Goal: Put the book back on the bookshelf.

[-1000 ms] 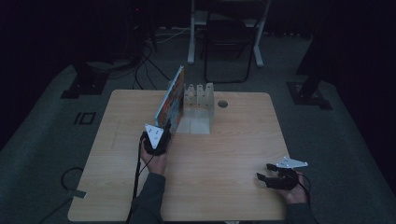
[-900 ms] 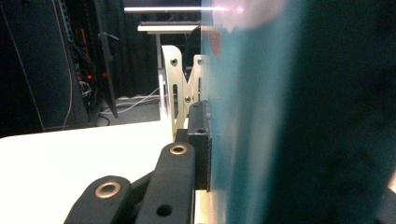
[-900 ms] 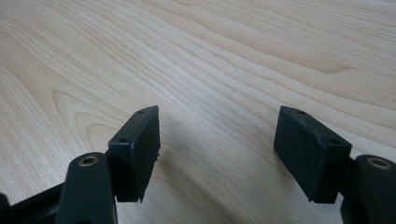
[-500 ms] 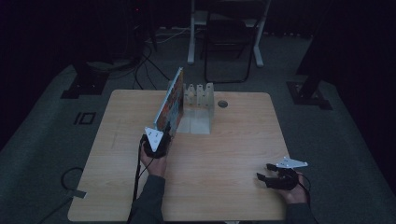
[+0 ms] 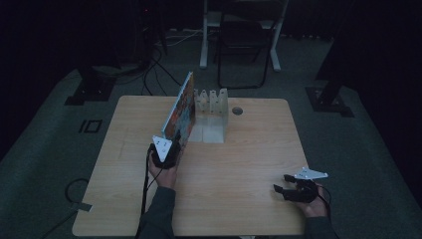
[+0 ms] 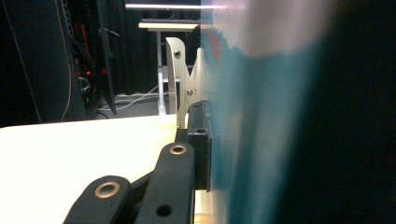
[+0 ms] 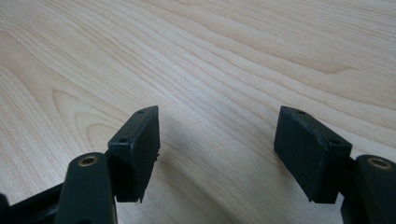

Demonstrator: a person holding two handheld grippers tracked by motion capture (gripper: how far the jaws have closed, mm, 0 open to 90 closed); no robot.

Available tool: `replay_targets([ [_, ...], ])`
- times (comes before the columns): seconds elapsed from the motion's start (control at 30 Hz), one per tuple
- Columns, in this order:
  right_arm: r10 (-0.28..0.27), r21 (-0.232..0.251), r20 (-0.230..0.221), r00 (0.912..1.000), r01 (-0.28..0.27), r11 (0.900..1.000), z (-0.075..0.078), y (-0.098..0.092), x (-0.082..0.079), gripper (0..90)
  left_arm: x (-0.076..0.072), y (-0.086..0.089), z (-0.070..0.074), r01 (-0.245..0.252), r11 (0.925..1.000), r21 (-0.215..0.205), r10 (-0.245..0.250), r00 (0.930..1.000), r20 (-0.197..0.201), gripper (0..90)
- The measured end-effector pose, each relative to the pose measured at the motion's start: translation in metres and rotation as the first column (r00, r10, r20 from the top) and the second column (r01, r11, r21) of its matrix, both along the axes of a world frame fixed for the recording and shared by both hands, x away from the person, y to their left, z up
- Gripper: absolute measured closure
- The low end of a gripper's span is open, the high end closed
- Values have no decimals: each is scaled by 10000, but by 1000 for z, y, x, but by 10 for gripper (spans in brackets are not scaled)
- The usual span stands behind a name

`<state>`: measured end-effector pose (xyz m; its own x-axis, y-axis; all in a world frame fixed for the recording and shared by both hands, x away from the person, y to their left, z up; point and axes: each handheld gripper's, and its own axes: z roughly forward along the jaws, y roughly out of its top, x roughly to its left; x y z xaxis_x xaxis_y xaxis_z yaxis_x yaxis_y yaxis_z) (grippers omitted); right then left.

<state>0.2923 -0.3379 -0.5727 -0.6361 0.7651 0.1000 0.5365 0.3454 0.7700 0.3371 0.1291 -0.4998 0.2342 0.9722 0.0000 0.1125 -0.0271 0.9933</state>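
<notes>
Colourful book (image 5: 180, 110) upright on edge, long axis toward one o'clock, clamped in left tongs (image 5: 171, 144); right tongs (image 5: 284, 183) open, empty.

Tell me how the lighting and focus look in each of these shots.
High view: dim and underexposed, the floor nearly black, the table faintly lit. Left gripper view: the book so close it blurs into a teal smear, glare at its top, right side dark. Right gripper view: bright, sharp wood grain, soft shadows under the black fingers.
</notes>
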Motion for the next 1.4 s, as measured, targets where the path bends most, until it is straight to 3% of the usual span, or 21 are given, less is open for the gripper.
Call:
replay_targets([
  [1.4,-4,16,-13,10000,4,10000,0,0,0,306,5,29,0,484,9988,-83,-485,9987,-137,774],
])
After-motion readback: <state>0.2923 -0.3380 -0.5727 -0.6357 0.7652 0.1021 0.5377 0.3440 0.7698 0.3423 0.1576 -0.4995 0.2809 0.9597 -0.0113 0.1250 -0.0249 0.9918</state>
